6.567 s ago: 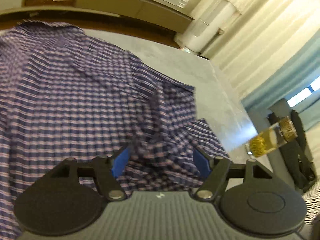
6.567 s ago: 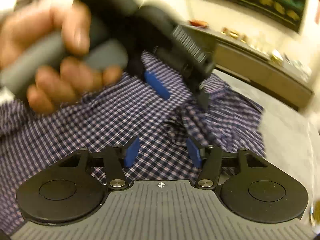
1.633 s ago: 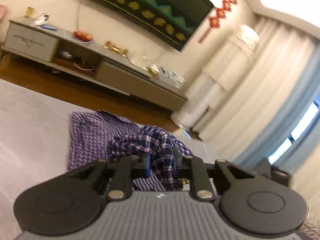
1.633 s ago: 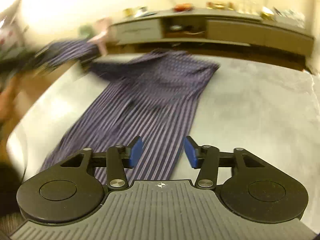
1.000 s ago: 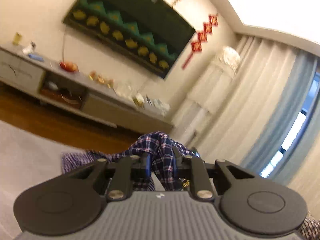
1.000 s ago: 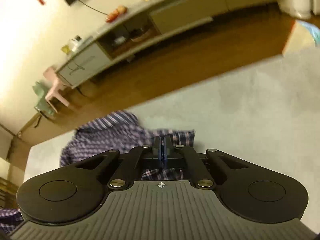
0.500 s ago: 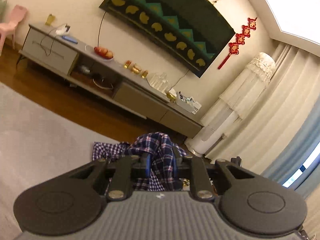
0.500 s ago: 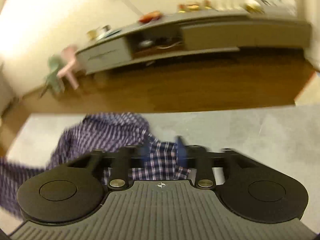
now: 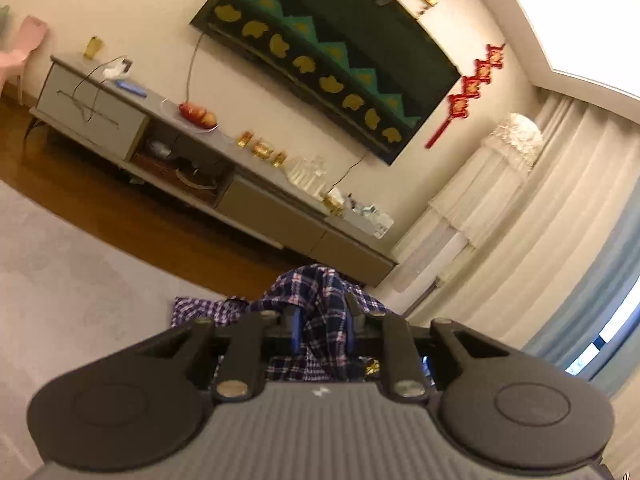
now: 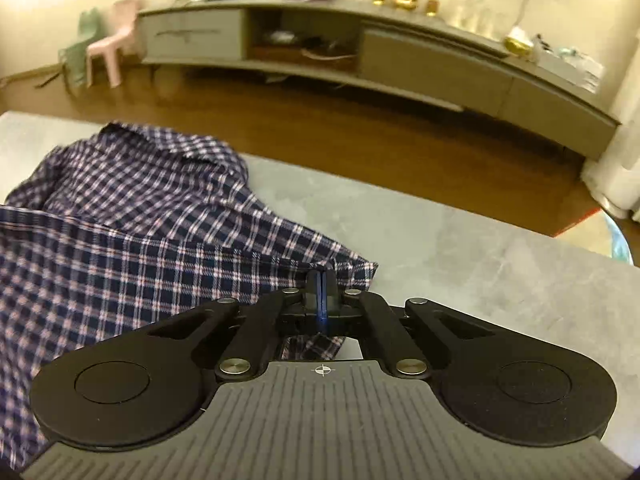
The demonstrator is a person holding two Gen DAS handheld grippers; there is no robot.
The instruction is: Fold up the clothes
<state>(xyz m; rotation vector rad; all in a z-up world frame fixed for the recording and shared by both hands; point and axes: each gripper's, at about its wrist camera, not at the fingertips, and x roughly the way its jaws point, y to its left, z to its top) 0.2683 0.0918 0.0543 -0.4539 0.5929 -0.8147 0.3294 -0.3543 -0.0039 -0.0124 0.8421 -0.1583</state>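
Right wrist view has the right tongs (image 10: 321,286) pressed together on an edge of the plaid shirt (image 10: 132,232), which lies rumpled across the grey surface (image 10: 460,264); left tongs (image 9: 320,326) clamp a bunched fold; folding looks barely begun, no neat crease yet

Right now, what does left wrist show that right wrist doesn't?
Left wrist only: the wall TV, red hangings, curtains, and the left gripper clamping a bunched fold.
Right wrist only: a pink chair, the shirt spread across the grey table, and the right gripper pinching its edge.
Both: the plaid shirt, the long cabinet.
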